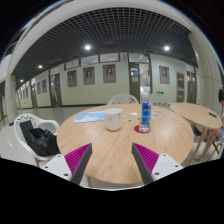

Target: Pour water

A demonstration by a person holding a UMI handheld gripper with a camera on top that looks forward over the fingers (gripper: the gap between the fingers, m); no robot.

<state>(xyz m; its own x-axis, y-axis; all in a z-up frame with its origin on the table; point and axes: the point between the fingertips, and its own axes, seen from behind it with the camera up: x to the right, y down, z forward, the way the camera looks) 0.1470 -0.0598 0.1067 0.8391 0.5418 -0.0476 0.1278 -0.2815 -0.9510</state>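
Gripper (112,160) fingers spread, holding nothing; beyond them — cup (113,119), water bottle (145,110) upright on round table (100,145).

Blue-labelled bottle (145,108), white cup (113,119)

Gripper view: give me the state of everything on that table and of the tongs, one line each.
bottle: upright on the round table, blue label, beyond the tongs, not held; cap too small to tell.
cup: upright beside the bottle, apart from it; contents not visible.
blue item: lying flat on the table behind the cup.
tongs: open, nothing between the fingers.
round table: standing, bearing all three things.
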